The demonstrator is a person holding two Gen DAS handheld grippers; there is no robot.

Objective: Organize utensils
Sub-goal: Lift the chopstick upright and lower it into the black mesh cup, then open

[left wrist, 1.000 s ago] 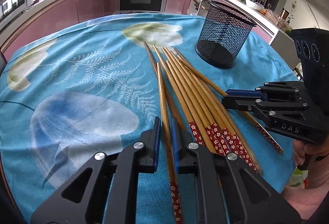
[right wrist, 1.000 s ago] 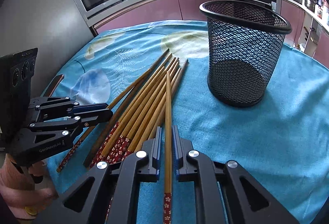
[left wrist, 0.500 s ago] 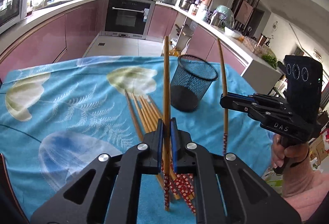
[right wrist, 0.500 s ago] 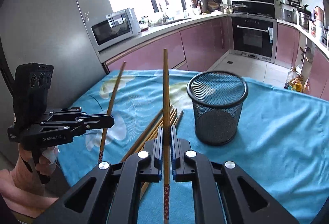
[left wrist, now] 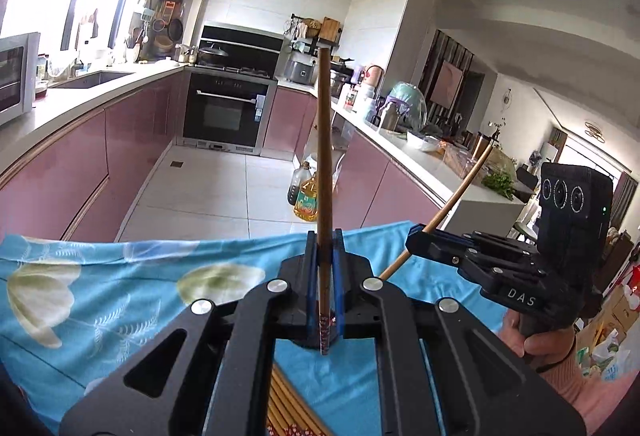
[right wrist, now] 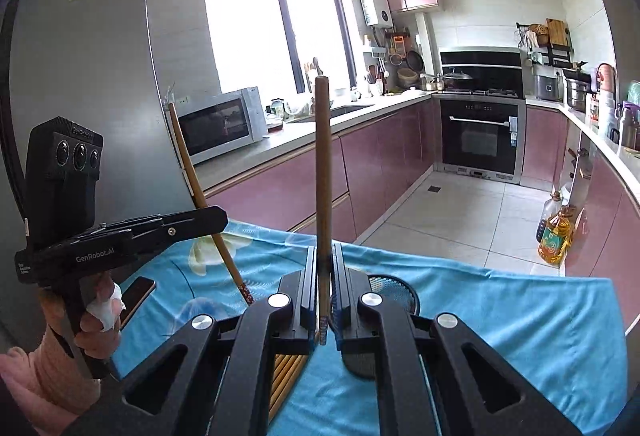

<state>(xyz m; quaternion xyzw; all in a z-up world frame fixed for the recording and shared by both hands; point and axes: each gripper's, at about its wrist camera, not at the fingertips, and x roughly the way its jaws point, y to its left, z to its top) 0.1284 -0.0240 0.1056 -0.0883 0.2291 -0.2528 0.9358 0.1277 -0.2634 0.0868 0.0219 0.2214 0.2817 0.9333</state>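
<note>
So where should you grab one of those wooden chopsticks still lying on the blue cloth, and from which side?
Probably near its red flower-patterned end, like the one the left hand-held gripper already pinches. The brown bamboo chopsticks lie flat in a tight bundle on the blue flowered tablecloth, so come from above and take an outer one, with the fingers either side of the thin shaft.

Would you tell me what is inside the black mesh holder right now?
Only part of the mesh holder shows behind the right gripper; no chopstick stands above its rim, but its inside is mostly hidden.
</note>
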